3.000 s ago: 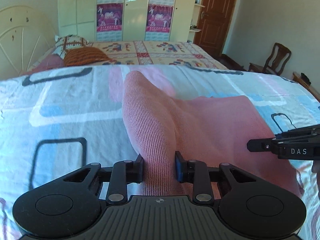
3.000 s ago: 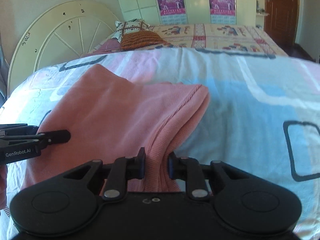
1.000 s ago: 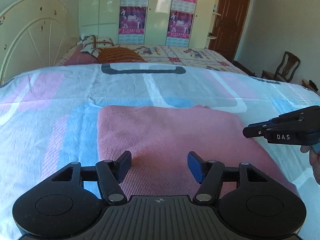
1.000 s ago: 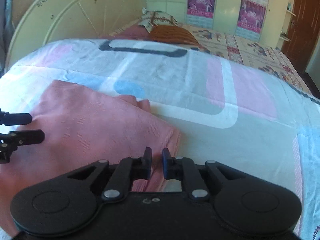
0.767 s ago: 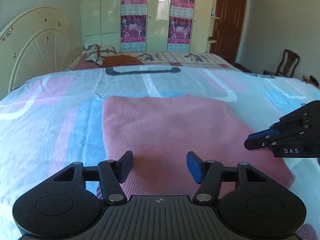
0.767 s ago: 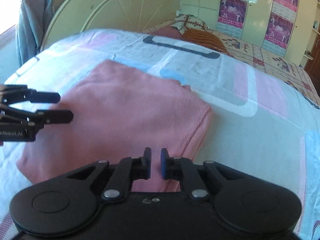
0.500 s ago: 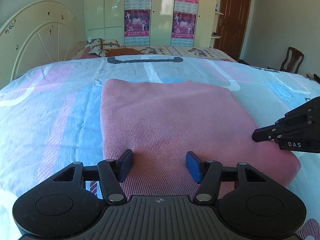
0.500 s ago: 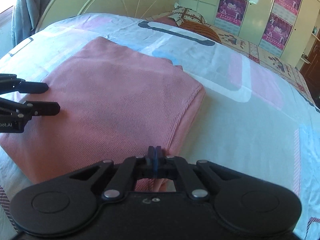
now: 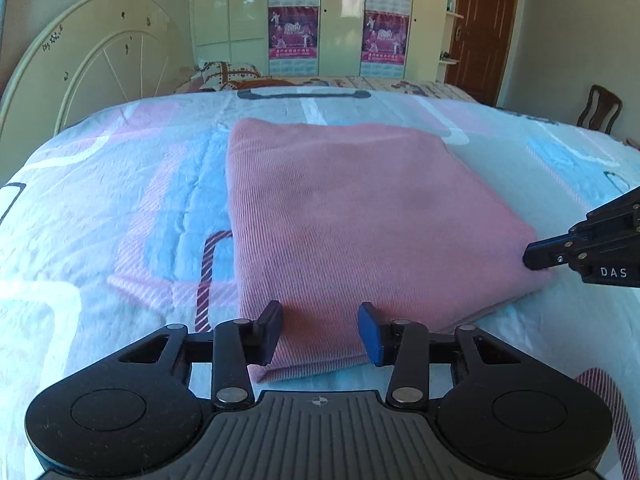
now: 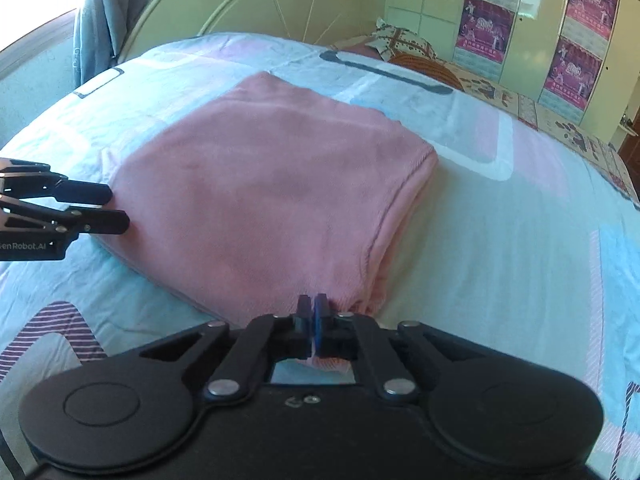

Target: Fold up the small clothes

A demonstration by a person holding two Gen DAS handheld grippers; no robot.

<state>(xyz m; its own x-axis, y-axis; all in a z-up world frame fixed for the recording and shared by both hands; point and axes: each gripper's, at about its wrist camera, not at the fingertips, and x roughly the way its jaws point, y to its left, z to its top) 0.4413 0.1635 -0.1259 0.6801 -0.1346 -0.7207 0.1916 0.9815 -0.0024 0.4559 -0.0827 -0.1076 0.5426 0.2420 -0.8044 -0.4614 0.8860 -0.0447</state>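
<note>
1. The pink ribbed knit garment (image 9: 352, 216) lies folded into a flat, roughly rectangular packet on the bedsheet patterned in pale blue, pink and white (image 9: 100, 208). It sits in the near middle of the bed, and its far edge stops well short of the patterned pillows by the cream headboard (image 9: 80, 64).

2. The left gripper (image 9: 320, 330) stands wide open over the packet's near left corner. Its two black fingers straddle the cloth edge and hold nothing.

3. The right gripper (image 10: 313, 312) has its jaws pressed together at the packet's near right corner. Whether a thin bit of cloth is pinched between the pads I cannot tell; the tips sit right at the layered edge (image 10: 384, 240), and no gap shows.

4. Step in hand, as I judge it: a fold looks laid down, and the tongs are at the near corners, either checking the result or setting up for another fold.

5. The layers on the right side look slightly loose and rounded.

6. If another fold is wanted, the next move calls for both tongs to grip the near corners through all layers and carry them evenly towards the far edge, so the stack does not slide apart.
</note>
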